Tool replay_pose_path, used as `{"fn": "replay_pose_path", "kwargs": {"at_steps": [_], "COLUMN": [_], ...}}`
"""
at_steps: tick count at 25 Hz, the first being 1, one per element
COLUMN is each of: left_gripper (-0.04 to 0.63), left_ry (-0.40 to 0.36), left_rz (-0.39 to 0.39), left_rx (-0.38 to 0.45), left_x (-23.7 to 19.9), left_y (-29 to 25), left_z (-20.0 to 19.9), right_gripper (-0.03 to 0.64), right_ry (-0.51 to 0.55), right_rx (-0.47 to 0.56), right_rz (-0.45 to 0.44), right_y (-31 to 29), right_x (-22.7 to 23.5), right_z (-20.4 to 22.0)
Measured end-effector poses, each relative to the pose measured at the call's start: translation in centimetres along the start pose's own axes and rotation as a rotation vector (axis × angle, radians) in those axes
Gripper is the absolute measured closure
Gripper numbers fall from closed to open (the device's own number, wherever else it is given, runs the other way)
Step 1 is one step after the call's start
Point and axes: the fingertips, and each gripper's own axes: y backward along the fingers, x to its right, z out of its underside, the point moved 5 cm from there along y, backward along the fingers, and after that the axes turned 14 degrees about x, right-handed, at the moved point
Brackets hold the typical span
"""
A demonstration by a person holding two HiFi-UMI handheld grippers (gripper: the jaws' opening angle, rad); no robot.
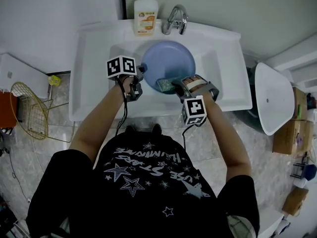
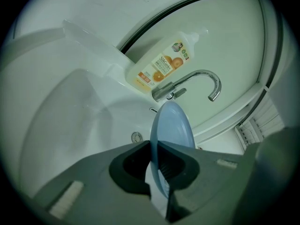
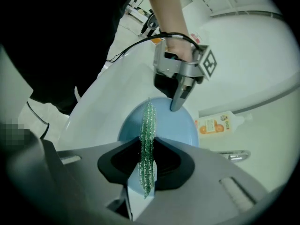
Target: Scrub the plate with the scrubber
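Observation:
A pale blue plate [image 1: 168,58] hangs over the white sink basin [image 1: 213,58], below the tap. My left gripper [image 1: 140,77] is shut on the plate's left rim; in the left gripper view the plate [image 2: 173,125] stands edge-on between the closed jaws [image 2: 156,161]. My right gripper [image 1: 174,85] is shut on a green mesh scrubber [image 1: 165,85], which lies at the plate's lower edge. In the right gripper view the scrubber [image 3: 147,144] is pinched upright between the jaws [image 3: 148,161] in front of the plate [image 3: 171,125], with the left gripper [image 3: 177,104] beyond.
A chrome tap [image 1: 176,19] and an orange soap bottle [image 1: 145,16] stand at the back of the sink. The drain [image 2: 136,137] shows in the basin. A wire basket [image 1: 27,108] sits on the floor at left, a white lid [image 1: 275,98] and boxes at right.

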Motion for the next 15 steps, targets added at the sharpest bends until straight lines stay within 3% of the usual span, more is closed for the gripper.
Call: {"fn": "replay_pose_path", "kwargs": {"at_steps": [5,15], "left_gripper": [0.563,0.563], "left_ry": [-0.013,-0.028], "left_rz": [0.003,0.02], "left_rx": [0.004,0.002], "left_x": [0.5,1.8], "left_y": [0.5,1.8], "left_z": [0.5,1.7], "right_gripper": [0.505,0.505], "right_ry": [-0.125,-0.11], "right_rx": [-0.045,-0.145], "right_rz": [0.147,0.262], "right_y": [1.2,-2.1], "right_x": [4.0,9.2], "right_z": [2.2,4.8]}}
